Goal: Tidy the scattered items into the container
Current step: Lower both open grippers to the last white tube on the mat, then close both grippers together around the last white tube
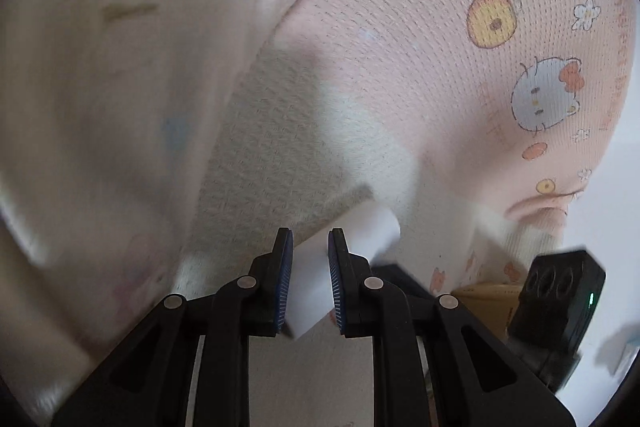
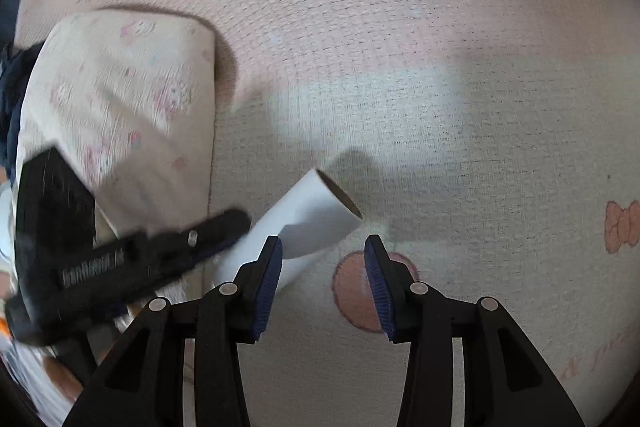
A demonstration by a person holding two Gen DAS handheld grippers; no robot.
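My left gripper (image 1: 310, 239) is shut on a white paper tube (image 1: 352, 237), which sticks out forward and to the right between the blue pads. The same white paper tube (image 2: 308, 219) shows in the right wrist view, held by the left gripper (image 2: 224, 227) that comes in from the left. My right gripper (image 2: 323, 247) is open and empty, just right of the tube, above the patterned fabric. A cream fabric container (image 2: 120, 107) with a pink print stands at the left. In the left wrist view its cream fabric wall (image 1: 100, 107) fills the left side, blurred.
A pink and cream knitted cloth with cartoon prints (image 2: 400, 67) covers the surface under both grippers. The cloth also shows in the left wrist view (image 1: 440, 67). The right gripper's black camera block (image 1: 560, 303) shows at the lower right of the left wrist view.
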